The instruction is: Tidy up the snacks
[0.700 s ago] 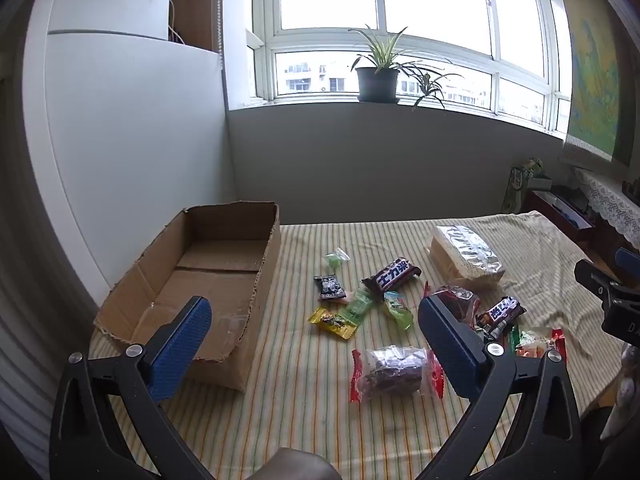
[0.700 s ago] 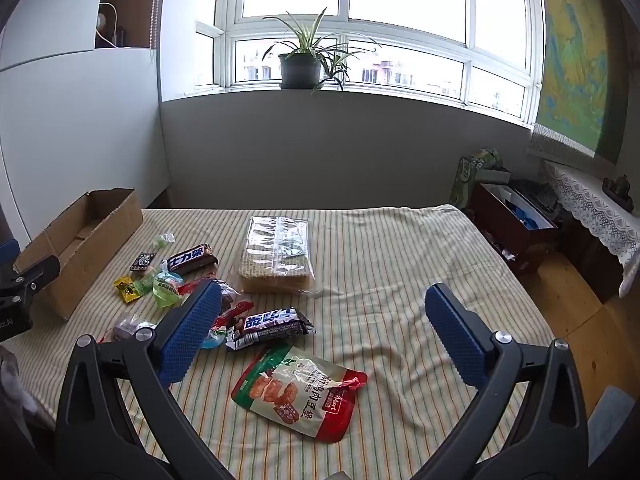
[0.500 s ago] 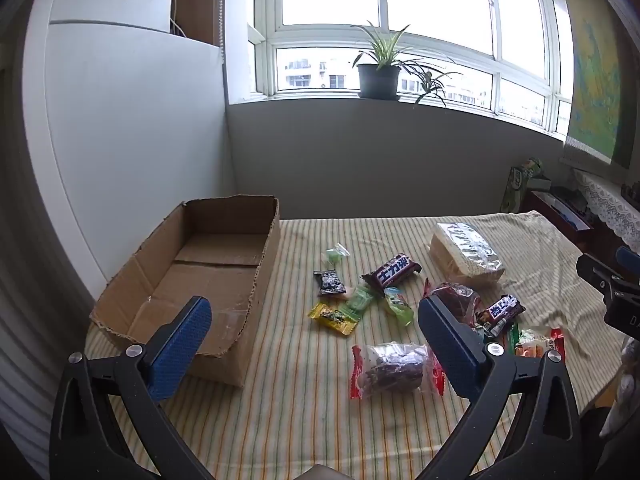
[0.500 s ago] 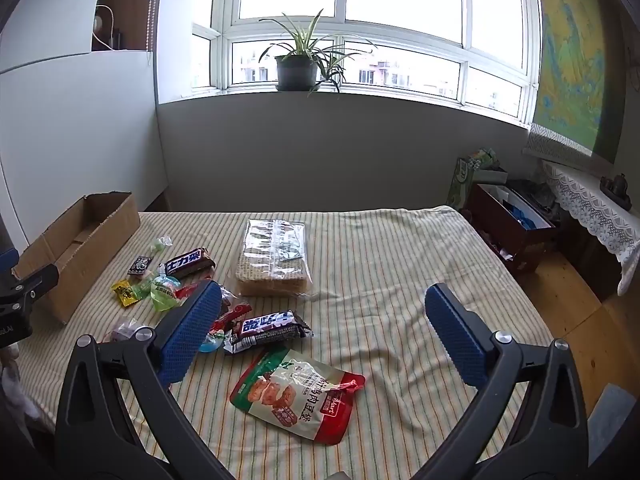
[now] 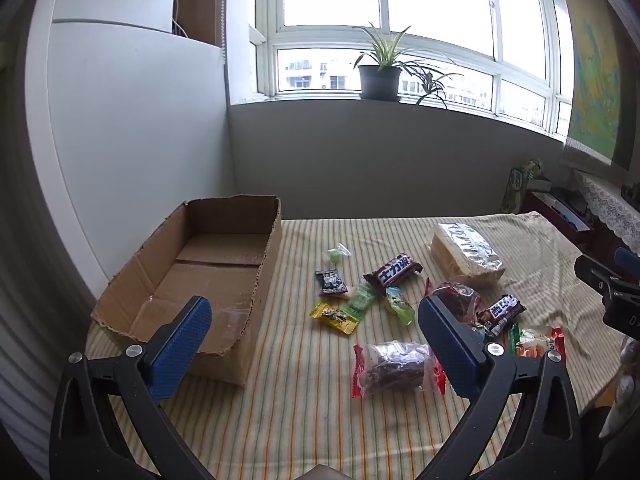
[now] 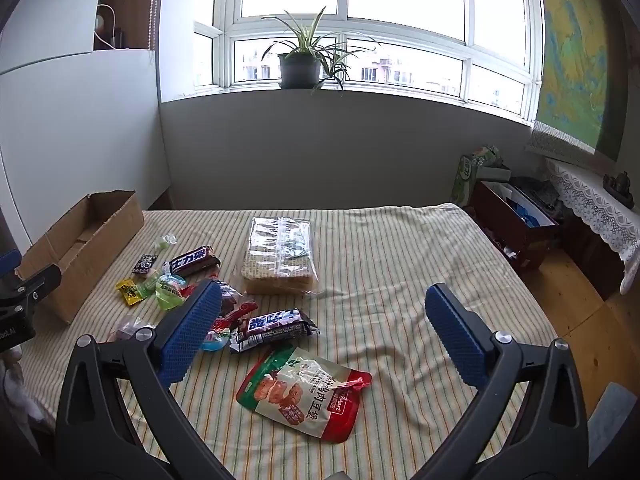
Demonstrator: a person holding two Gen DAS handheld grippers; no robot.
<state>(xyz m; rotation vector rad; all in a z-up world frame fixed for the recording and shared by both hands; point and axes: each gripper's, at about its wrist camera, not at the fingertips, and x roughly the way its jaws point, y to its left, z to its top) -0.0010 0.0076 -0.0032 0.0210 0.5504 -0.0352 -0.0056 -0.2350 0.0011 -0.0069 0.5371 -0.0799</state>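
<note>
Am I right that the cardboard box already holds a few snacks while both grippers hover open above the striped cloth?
Not quite: the cardboard box is empty, as the left wrist view shows. The snacks, such as the brown chocolate bar, lie on the striped cloth. The left gripper and right gripper are indeed open.

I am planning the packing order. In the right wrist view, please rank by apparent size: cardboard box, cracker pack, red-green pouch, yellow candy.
1. cardboard box
2. cracker pack and red-green pouch: look alike; the pouch lies nearer the camera, so unsure
3. yellow candy
</note>
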